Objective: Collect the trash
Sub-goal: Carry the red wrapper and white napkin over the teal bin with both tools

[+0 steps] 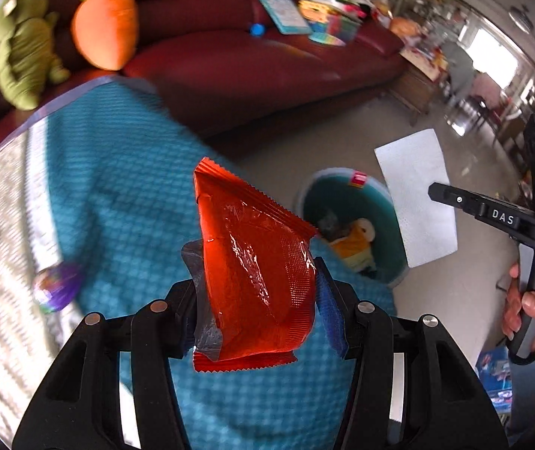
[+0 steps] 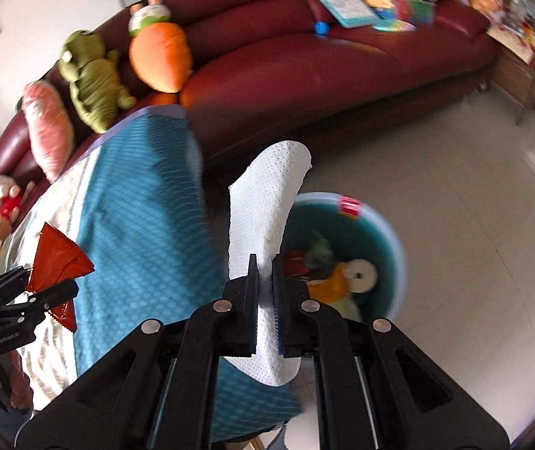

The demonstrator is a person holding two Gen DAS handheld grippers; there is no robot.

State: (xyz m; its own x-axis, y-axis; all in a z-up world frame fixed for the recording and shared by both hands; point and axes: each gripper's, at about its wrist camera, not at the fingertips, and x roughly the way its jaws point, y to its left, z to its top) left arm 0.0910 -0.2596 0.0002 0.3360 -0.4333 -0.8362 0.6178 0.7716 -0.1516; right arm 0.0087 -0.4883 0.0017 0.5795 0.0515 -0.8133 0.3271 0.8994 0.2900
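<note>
This was a home living room. Beyond the left claw ran a long dark-red leather sofa carrying a green plush toy, an orange carrot plush and, farther to the right, a scatter of children's picture books. Under the claw lay a teal quilted cloth over a counter. Just ahead and to the right stood a round teal bin on a pale tiled floor.

I look across a dark red leather sofa, pale glossy floor and white wall, daylight beyond.
</note>
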